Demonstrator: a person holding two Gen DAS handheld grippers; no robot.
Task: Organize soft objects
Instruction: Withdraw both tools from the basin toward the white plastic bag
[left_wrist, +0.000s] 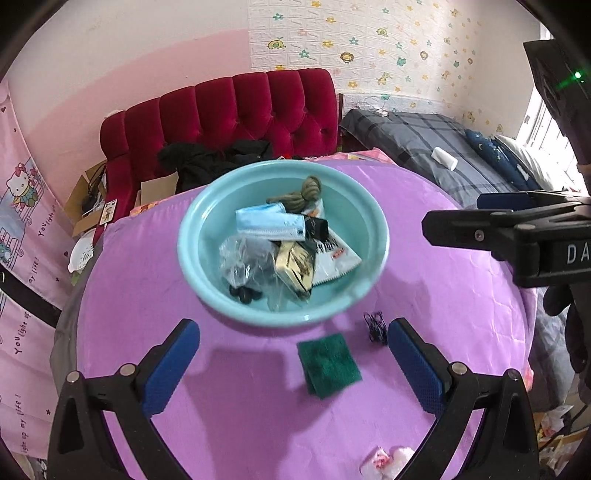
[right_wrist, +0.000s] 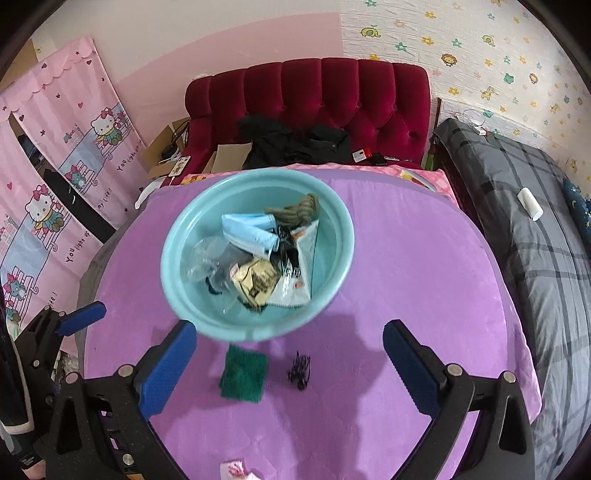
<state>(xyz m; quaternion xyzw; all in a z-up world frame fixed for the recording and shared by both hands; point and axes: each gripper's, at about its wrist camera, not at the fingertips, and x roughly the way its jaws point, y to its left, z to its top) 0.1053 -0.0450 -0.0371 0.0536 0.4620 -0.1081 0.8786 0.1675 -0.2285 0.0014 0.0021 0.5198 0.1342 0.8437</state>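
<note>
A light blue basin (left_wrist: 207, 206) (right_wrist: 173, 243) sits on the purple cloth and holds a blue face mask (left_wrist: 269, 221) (right_wrist: 247, 232), an olive rope knot (left_wrist: 306, 192) (right_wrist: 299, 210), clear plastic (left_wrist: 240, 258), a cream packet (left_wrist: 295, 269) (right_wrist: 255, 280) and a white sachet (left_wrist: 332, 262) (right_wrist: 295, 284). A green scouring pad (left_wrist: 328, 365) (right_wrist: 243, 376) and a dark hair net (left_wrist: 375, 326) (right_wrist: 299, 371) lie in front of the basin. My left gripper (left_wrist: 293, 363) is open above the pad. My right gripper (right_wrist: 290, 363) is open above the pad and net; it also shows at the right of the left wrist view (left_wrist: 480, 218).
A pink and white item (left_wrist: 388, 458) (right_wrist: 236, 470) lies at the near cloth edge. A red tufted sofa (left_wrist: 229, 114) (right_wrist: 314, 99) with black clothes stands behind. A grey plaid bed (right_wrist: 535, 221) is at the right, Hello Kitty curtains (right_wrist: 55, 177) at the left.
</note>
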